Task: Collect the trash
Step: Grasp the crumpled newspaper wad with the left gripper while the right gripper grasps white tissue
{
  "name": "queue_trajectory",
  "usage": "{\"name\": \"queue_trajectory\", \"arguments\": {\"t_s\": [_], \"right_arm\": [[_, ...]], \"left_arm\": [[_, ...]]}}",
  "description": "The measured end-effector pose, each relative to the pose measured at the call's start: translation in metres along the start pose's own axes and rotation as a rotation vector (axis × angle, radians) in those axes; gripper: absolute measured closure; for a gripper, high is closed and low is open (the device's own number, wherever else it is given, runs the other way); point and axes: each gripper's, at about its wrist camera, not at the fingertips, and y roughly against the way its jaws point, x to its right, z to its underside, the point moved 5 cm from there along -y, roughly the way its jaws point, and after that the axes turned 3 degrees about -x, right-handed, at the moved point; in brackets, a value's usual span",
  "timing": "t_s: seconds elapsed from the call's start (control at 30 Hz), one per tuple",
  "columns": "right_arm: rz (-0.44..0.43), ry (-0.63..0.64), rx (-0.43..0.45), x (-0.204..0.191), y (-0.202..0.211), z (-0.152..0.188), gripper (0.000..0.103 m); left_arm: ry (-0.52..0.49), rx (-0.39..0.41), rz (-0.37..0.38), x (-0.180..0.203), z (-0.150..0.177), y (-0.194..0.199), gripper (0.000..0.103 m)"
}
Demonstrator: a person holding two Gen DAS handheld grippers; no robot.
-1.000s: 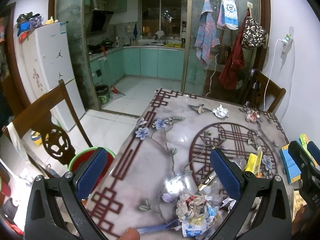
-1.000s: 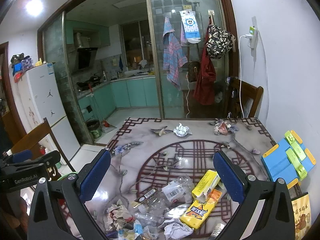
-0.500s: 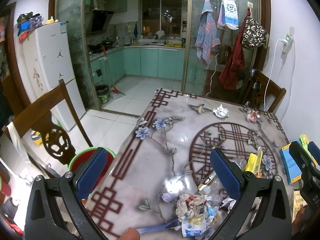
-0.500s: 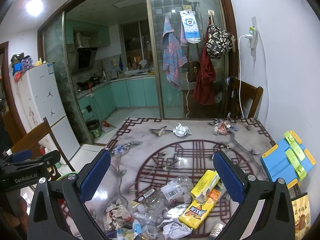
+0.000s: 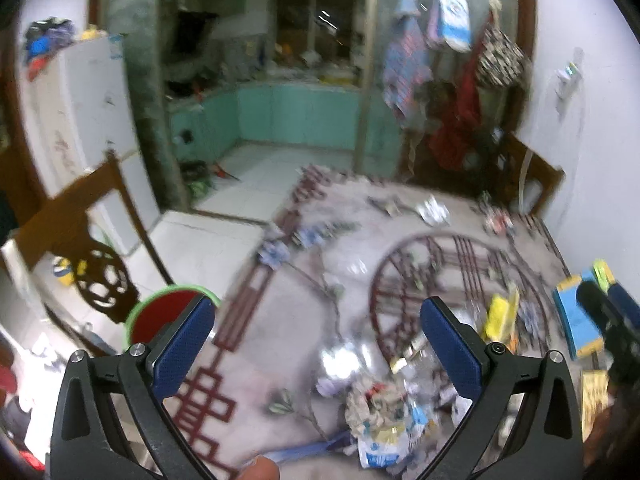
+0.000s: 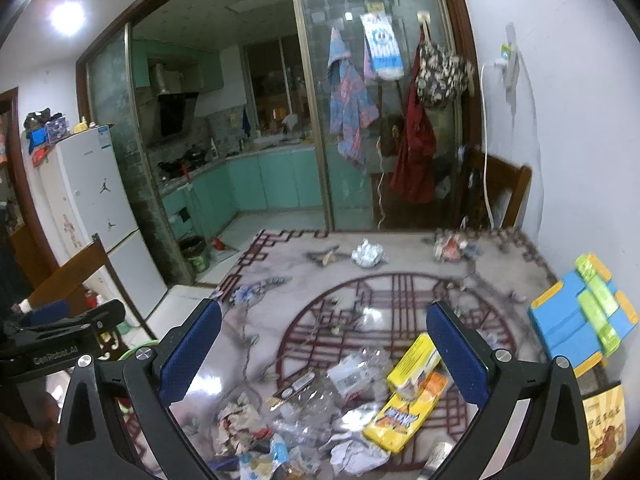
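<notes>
A pile of trash [image 6: 304,412] lies on the patterned table [image 6: 400,248] just below my right gripper [image 6: 324,320]: crumpled paper [image 6: 240,420], a clear plastic bottle [image 6: 320,388], yellow packets [image 6: 404,412] and a white tissue [image 6: 356,454]. A ball of foil [image 6: 368,254] and another crumpled wrapper [image 6: 450,244] sit at the far side. My right gripper is open and empty. In the blurred left wrist view my left gripper [image 5: 316,320] is open and empty, above the table's left part, with the same trash pile [image 5: 384,404] low to its right.
A red bin with a green rim [image 5: 160,312] stands on the floor beside the table's left edge, next to a wooden chair [image 5: 80,232]. A blue and green folded item [image 6: 580,312] and an orange booklet [image 6: 604,428] lie at the table's right. A second chair [image 6: 500,184] stands at the far corner.
The left wrist view has turned blurred and the scene has slid slightly up, so my left gripper is moving. The right wrist view is almost the same. Both grippers stay open.
</notes>
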Motion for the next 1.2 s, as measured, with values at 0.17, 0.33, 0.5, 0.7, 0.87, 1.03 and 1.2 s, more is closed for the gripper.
{"name": "queue_trajectory", "arguments": {"t_s": [0.17,0.33,0.5,0.7,0.87,1.03,1.2], "right_arm": [[0.081,0.040,-0.074,0.022,-0.008,0.024,0.000],[0.084,0.026,-0.190,0.047,-0.018,0.054,0.000],[0.020,-0.039,-0.354,0.062,-0.034,0.093,0.000],[-0.093,-0.077,-0.463,0.055,-0.050,0.134,0.014],[-0.131,-0.096,-0.527,0.045,-0.078,0.153,0.026],[-0.106,-0.104,-0.614,0.044,-0.115,0.169,0.026],[-0.071,-0.111,-0.633,0.052,-0.134,0.176,0.065]], "left_arm": [[-0.169,-0.143,-0.038,0.018,0.055,-0.057,0.000],[-0.159,-0.379,0.088,0.038,0.108,-0.114,0.019],[-0.129,-0.458,0.162,0.048,0.124,-0.129,0.036],[-0.097,-0.404,0.190,0.039,0.112,-0.116,0.058],[-0.076,-0.312,0.173,0.027,0.085,-0.096,0.059],[-0.064,-0.238,0.143,0.013,0.065,-0.072,0.057],[-0.040,-0.210,0.112,-0.004,0.058,-0.059,0.056]]}}
